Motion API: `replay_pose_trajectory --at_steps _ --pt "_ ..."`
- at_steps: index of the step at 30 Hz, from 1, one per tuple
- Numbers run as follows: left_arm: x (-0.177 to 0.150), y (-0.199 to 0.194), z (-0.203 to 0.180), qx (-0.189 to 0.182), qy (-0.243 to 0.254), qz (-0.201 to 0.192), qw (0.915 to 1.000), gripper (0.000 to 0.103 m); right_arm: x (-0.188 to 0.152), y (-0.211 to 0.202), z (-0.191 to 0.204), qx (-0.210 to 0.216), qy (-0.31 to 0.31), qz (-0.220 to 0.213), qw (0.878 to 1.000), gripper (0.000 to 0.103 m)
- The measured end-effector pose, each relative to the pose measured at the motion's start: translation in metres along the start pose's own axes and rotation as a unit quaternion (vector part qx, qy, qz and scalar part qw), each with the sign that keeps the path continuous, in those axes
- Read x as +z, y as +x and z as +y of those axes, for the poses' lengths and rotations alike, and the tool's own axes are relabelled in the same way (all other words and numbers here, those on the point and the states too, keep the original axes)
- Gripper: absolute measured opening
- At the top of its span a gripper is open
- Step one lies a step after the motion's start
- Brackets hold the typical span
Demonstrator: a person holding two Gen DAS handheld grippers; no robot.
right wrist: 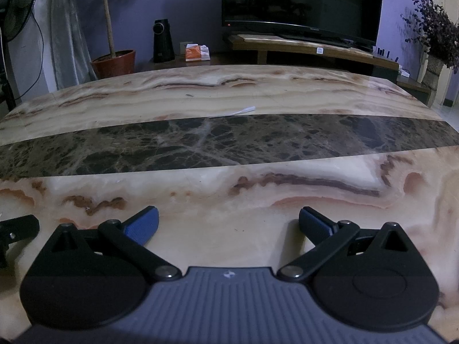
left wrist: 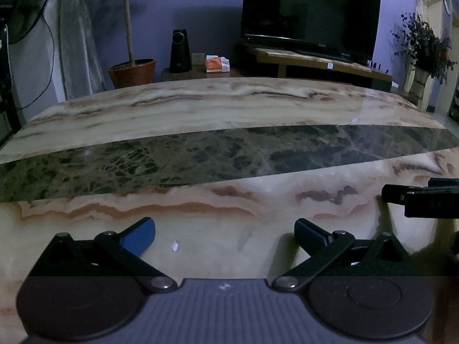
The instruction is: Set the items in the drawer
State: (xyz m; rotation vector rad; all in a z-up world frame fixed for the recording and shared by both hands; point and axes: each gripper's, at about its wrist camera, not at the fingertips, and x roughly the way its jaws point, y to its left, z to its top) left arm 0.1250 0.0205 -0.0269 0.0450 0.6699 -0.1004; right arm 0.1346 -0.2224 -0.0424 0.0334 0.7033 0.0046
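No drawer or obvious item to stow is visible. Both the left gripper (left wrist: 225, 236) and right gripper (right wrist: 229, 223) hover side by side, spread wide and empty, over a marble table (right wrist: 229, 91). Far ahead lies a thin white stick (right wrist: 243, 111), apparently ready for picking.

The left gripper (left wrist: 225, 233) hangs low in the frame, jaws spread wide over the bare marble table (left wrist: 200, 106). At right edge, the right gripper (left wrist: 424, 197) pokes in. A television (left wrist: 309, 11) stands upper right.
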Motion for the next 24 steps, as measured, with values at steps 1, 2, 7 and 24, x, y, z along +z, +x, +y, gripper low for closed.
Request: replay_pose_trajectory --at_steps 1,2,7,24 --pt "0.0 -0.0001 0.0001 0.0 -0.001 0.0 1.0 0.102 0.0 0.0 0.0 0.0 0.0 0.0 1.0 0.103" --pt "0.0001 -0.0001 0.0003 -0.001 -0.003 -0.001 1.0 0.102 0.0 -0.0001 -0.0001 0.0 0.0 0.0 1.0 0.103" --pt "0.0016 0.0018 -0.0016 0.004 0.003 0.002 1.0 0.102 0.0004 -0.0001 -0.0003 -0.002 0.001 0.0 1.0 0.103" --pt "0.0012 0.0028 -0.0026 0.007 0.011 0.004 0.9999 0.102 -0.0002 0.0003 -0.0003 -0.003 0.001 0.0 1.0 0.103"
